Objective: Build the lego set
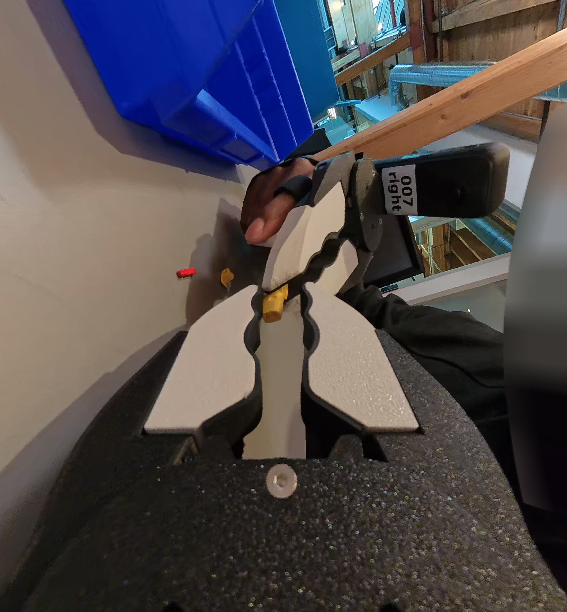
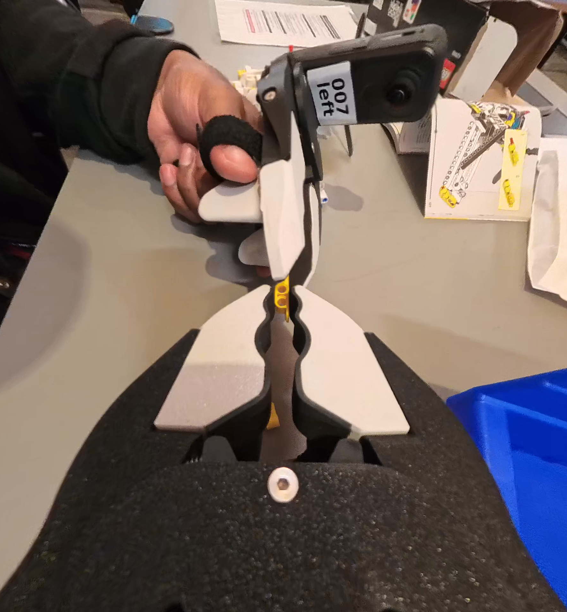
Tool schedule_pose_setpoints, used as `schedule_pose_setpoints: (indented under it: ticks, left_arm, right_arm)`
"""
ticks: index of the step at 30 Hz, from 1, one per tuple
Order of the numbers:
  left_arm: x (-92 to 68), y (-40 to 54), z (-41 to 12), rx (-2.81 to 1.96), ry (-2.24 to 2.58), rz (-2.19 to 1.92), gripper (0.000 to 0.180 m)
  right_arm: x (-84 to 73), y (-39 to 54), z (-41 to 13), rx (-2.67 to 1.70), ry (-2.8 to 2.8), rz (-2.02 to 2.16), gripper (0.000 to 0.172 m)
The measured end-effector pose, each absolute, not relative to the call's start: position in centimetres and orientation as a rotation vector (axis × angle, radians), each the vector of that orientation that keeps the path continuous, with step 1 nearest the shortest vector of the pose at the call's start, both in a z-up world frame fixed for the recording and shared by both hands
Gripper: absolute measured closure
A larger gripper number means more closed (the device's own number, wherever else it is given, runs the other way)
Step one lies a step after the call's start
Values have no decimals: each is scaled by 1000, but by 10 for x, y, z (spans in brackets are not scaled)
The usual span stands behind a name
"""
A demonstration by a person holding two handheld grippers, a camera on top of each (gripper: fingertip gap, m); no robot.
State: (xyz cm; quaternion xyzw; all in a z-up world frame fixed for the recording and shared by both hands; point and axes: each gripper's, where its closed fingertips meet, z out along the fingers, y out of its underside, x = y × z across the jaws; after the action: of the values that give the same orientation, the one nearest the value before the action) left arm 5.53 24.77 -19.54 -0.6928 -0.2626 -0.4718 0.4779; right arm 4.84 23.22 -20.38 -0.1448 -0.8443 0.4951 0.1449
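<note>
Right wrist view: yellow brick pinched between right gripper fingers.

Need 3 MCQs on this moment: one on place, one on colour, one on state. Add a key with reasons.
1. Where does the small red piece lie?
A. on the table
B. between a gripper's fingers
C. on the person's sleeve

2. What colour is the piece at the right gripper's fingertips?
A. red
B. yellow
C. blue

3. How do the left gripper's jaws stand?
A. shut tight
B. apart
C. out of view

Key:
1 A: it rests on bare tabletop, well clear of both grippers.
2 B: the right gripper's two fingertips close on a yellow piece with round holes.
3 B: the left wrist view shows the table through a clear gap between the fingers, and the yellow piece does not span that gap.
</note>
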Motion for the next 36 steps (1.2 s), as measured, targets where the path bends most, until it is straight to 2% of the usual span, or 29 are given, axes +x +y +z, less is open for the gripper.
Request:
schedule_pose_setpoints:
  ticks: [9,17,22,27,30,36]
  left_arm:
    - [24,242,-174,-1537,-608,-866,159]
    - [15,244,-163,-1403,-635,-803,160]
    - [18,245,-155,-1345,-598,-796,172]
    - [17,243,-150,-1339,-569,-684,174]
    - [15,240,-149,-1362,-539,-618,174]
    - [13,237,-158,-1477,-508,-540,174]
  right_arm:
    - [27,244,-184,-828,-2305,1725,164]
    - [16,243,-161,-1129,-2073,2130,164]
    - [17,237,-159,-1172,-2028,2227,165]
    - [19,232,-162,-1166,-2057,2248,164]
    - [18,232,-167,-1122,-2102,2133,157]
    - [18,236,-167,-999,-2124,1968,158]
